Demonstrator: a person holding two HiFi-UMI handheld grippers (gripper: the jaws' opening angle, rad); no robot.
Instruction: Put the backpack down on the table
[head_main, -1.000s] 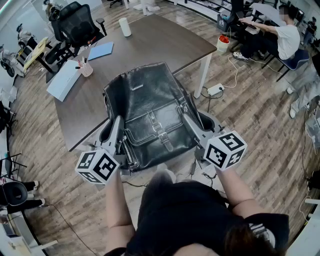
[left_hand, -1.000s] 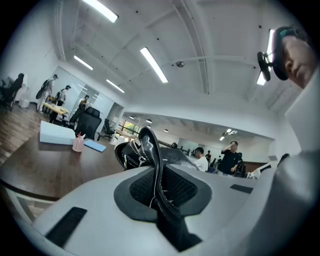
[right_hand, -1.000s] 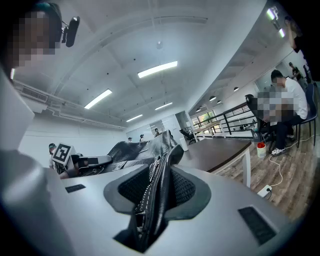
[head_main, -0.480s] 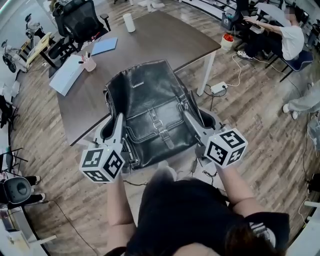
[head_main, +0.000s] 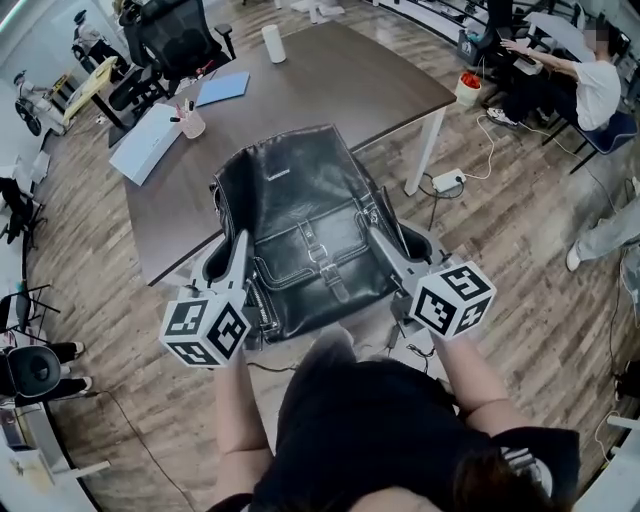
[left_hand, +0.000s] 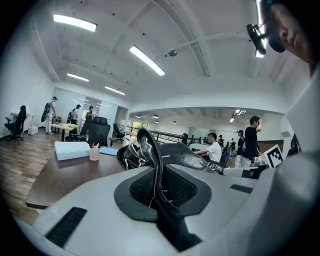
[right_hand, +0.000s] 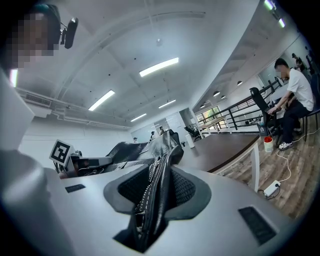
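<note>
1. My left gripper (head_main: 236, 262) has its jaws pinched almost together on the left side edge of the black leather backpack (head_main: 300, 200) (only a thin fold of stitched leather sits between them).
2. My right gripper (head_main: 384, 250) is clamped on the opposite side edge, a thicker fold with the zip running through it, so those jaws stand a little wider.
3. The backpack lies face up between both grippers. Its top is over the near edge of the dark table (head_main: 370, 90) and its bottom hangs out past the edge toward me. I cannot tell whether it rests on the wood.
4. Farther along the table are a pink cup (head_main: 192, 124), a white box (head_main: 148, 145) and a blue folder (head_main: 222, 88).
</note>
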